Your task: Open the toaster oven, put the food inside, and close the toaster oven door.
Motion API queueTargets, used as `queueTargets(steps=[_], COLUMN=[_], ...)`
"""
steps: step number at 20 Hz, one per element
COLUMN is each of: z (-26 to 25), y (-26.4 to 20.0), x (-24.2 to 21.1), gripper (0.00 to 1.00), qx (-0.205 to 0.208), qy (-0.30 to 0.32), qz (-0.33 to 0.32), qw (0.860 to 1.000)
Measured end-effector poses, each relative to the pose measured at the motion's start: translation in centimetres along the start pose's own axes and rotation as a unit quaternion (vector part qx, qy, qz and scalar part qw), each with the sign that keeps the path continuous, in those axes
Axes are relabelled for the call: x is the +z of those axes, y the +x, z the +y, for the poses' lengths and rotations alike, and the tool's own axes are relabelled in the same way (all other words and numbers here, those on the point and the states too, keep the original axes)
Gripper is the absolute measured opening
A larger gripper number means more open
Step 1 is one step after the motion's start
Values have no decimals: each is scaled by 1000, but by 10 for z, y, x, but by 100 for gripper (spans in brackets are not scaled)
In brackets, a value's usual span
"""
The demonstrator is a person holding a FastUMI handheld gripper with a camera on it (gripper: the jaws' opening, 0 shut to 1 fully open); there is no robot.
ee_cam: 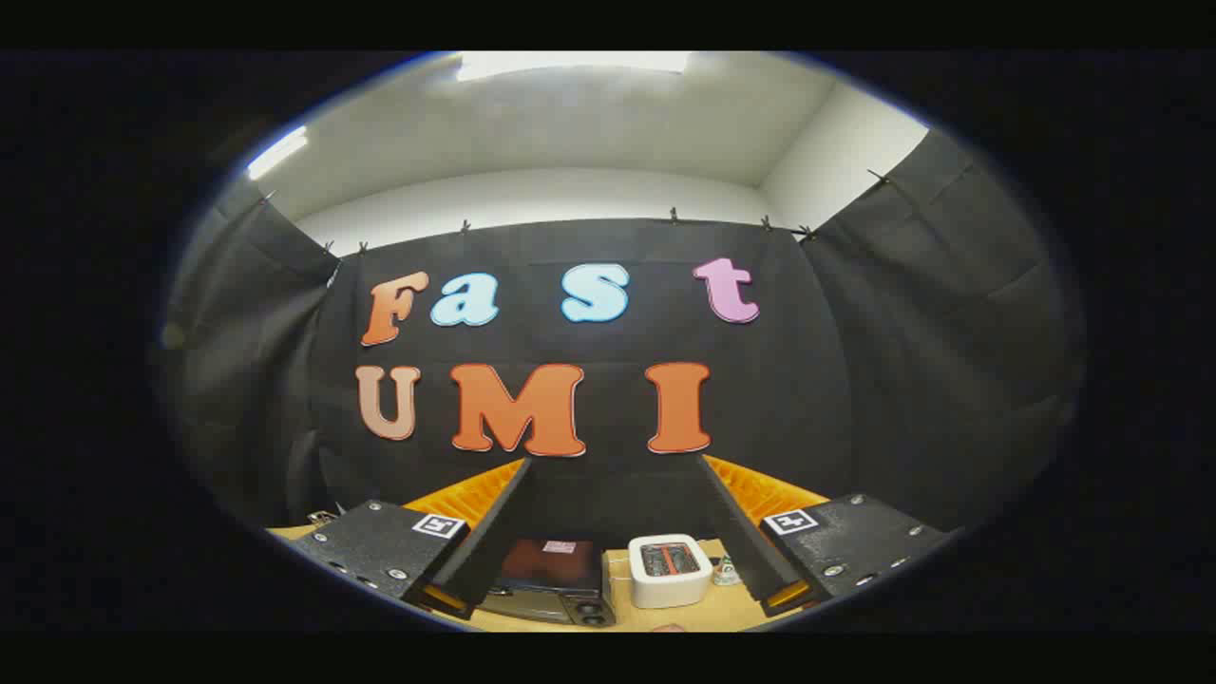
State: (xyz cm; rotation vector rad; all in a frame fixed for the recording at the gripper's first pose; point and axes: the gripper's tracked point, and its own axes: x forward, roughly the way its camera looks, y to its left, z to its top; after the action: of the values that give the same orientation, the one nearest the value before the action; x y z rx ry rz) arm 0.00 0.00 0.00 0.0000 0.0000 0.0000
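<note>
My gripper (613,465) is held high above the table and stands open, with nothing between its two fingers. Far below, between the fingers, sits the toaster oven (551,581), a dark box with a reddish top, a small label on it and round knobs at its right end. I cannot tell from up here whether its door is open or shut. The food is not something I can pick out; a small pale item (669,627) lies on the table at the near edge, too cut off to name.
A white slot toaster (670,570) stands just right of the oven on the wooden table (708,608). A small pale object (726,571) sits beside it, close to my right finger. Black cloth walls close the booth behind and on both sides.
</note>
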Motion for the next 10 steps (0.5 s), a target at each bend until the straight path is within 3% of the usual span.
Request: queueTargets(steps=[10], z=[-3], y=[7], x=[-7], gripper=[98], qx=[-15], qy=[30], qz=[51], qw=[998])
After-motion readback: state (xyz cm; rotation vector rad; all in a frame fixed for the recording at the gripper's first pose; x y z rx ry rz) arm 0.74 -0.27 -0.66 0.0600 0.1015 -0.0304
